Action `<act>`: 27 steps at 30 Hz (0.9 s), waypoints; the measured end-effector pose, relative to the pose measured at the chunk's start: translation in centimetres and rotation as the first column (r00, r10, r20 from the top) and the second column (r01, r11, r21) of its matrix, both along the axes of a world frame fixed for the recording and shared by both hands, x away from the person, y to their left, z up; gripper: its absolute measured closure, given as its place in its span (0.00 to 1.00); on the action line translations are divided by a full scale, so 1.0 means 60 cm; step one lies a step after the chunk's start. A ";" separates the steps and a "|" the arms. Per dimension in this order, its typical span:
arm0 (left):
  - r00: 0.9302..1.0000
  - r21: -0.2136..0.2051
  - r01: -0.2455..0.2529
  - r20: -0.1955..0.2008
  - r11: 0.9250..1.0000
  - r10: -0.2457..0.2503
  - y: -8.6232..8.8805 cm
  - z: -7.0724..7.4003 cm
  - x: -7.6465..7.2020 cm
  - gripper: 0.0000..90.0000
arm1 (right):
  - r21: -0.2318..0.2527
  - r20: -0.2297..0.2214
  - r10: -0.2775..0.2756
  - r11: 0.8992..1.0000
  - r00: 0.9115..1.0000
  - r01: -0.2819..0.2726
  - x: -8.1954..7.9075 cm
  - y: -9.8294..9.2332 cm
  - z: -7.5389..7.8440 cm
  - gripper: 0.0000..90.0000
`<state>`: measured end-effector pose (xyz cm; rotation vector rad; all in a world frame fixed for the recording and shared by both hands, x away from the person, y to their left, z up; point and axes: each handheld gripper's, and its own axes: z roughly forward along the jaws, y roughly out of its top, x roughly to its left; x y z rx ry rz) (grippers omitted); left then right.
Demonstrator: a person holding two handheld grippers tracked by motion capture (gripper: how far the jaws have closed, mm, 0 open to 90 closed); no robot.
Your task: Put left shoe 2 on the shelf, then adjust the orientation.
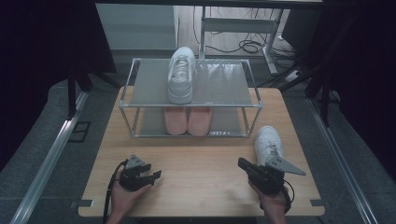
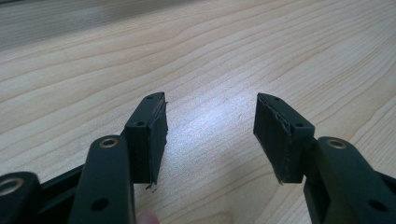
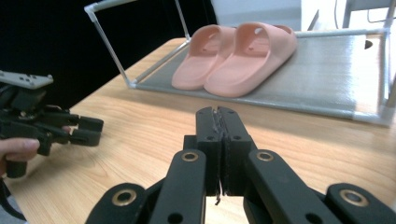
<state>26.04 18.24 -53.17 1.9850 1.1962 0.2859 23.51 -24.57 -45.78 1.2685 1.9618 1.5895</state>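
White shoe point(image 1: 267, 142) beside right gripper point(image 1: 243, 164), fingers pressed together, empty

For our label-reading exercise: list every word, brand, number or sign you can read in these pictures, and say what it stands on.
No readable text anywhere.
White shoe on the rack's top shelf: no legible brand or mark.
White shoe on the table: none legible.
Pink slippers: plain, no lettering.
Left gripper and right gripper: screw holes, no labels.

Black two-jaw grippers point(image 1: 156, 176) with brass-ringed screw holes, grey three-cornered plates.
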 end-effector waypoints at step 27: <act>1.000 0.000 -0.007 0.002 1.000 0.007 0.003 -0.001 0.001 0.50 | -0.088 -0.040 -0.104 0.991 0.994 0.100 -0.039 -0.055 -0.033 0.99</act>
